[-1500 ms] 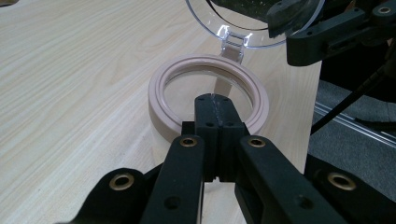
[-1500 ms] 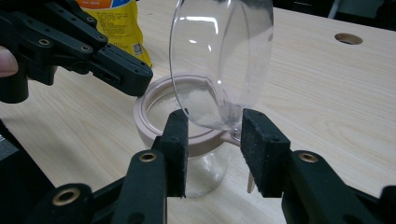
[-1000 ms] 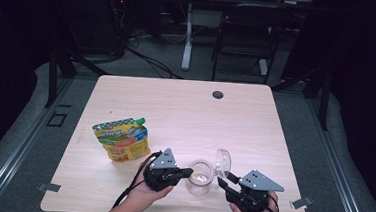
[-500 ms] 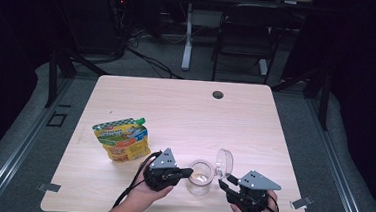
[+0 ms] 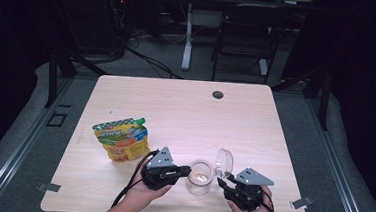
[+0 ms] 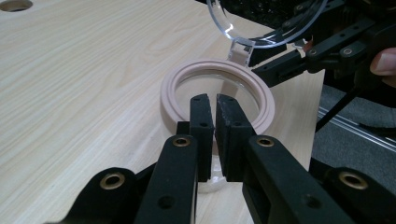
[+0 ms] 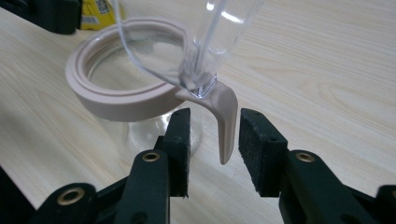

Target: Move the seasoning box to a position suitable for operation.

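Your left gripper (image 5: 187,170) sits against the near side of the jar (image 5: 200,178), its jaws nearly together with only a thin slit between the pads; they have just been easing apart a little. In the left gripper view they pinch at the jar's pinkish rim (image 6: 187,81), so it seems you are steadying the jar there, though how firmly the pads bite I cannot tell. Your right gripper (image 5: 222,181) stands on the other side, jaws about half open, straddling the latch tab (image 7: 226,122) that hangs from the rim below the hinge; the pads stand just clear of the tab on both sides and grip nothing. The clear lid (image 5: 224,162) is tipped up and open above that hinge. The jar stands upright near the front edge of the surface (image 5: 185,111), between your two hands, with a little something at its bottom. The step in hand looks like working the lid, with the jar braced. Next, either close the right gripper on the tab or shift it up to the lid to swing it, keeping the left hold steady so the jar does not slide or tip. A colourful snack pouch (image 5: 122,139) lies apart at the left.
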